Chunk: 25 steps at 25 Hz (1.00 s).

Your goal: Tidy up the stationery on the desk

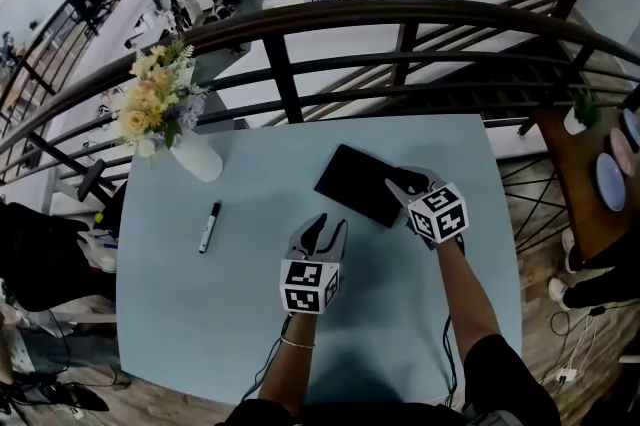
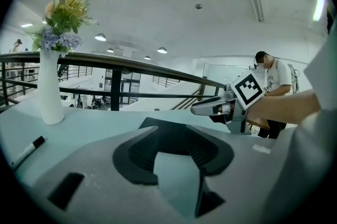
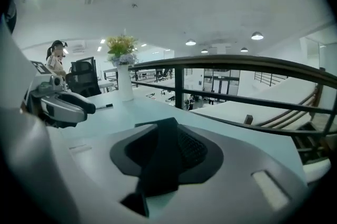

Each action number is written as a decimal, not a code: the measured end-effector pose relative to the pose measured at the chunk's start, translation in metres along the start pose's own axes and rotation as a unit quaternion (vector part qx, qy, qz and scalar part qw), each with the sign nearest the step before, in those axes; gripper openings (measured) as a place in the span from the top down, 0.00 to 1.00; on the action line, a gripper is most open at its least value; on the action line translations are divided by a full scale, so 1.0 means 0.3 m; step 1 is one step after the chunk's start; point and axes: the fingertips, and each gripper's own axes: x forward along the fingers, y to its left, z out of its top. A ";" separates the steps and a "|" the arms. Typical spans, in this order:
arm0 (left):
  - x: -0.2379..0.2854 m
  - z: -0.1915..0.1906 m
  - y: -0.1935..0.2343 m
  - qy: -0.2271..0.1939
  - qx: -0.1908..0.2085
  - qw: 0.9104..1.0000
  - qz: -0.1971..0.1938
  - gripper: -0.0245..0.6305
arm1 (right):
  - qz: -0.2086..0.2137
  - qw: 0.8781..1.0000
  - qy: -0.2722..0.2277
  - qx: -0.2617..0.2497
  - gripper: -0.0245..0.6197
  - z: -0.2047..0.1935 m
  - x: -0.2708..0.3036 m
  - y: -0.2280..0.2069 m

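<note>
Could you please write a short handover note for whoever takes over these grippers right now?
Left gripper: open and empty, over the bare table near its middle.
Right gripper: open, at the right edge of the black notebook. That edge sits between the jaws but is not clamped.
Marker: lying loose to the left, near the white vase.
Done: nothing is gathered yet.
Left: probably grip the notebook, then collect the marker.

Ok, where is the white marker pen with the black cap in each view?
Head view: the white marker pen lies left of centre.
Left gripper view: the pen is at bottom left.
Right gripper view: the pen is tiny, left of centre.
Shared landmark: the white vase of flowers, near it everywhere.
</note>
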 end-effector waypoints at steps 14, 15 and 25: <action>0.153 -0.084 0.036 0.040 -0.011 0.999 0.004 0.70 | 0.041 0.992 0.122 -0.013 0.68 -0.183 0.249 -0.142; 0.150 -0.086 0.039 0.041 -0.011 0.999 0.005 0.70 | 0.044 0.991 0.129 -0.011 0.66 -0.193 0.261 -0.146; 0.129 -0.091 0.067 0.047 -0.010 0.999 0.021 0.70 | 0.090 0.983 0.157 0.021 0.62 -0.232 0.289 -0.166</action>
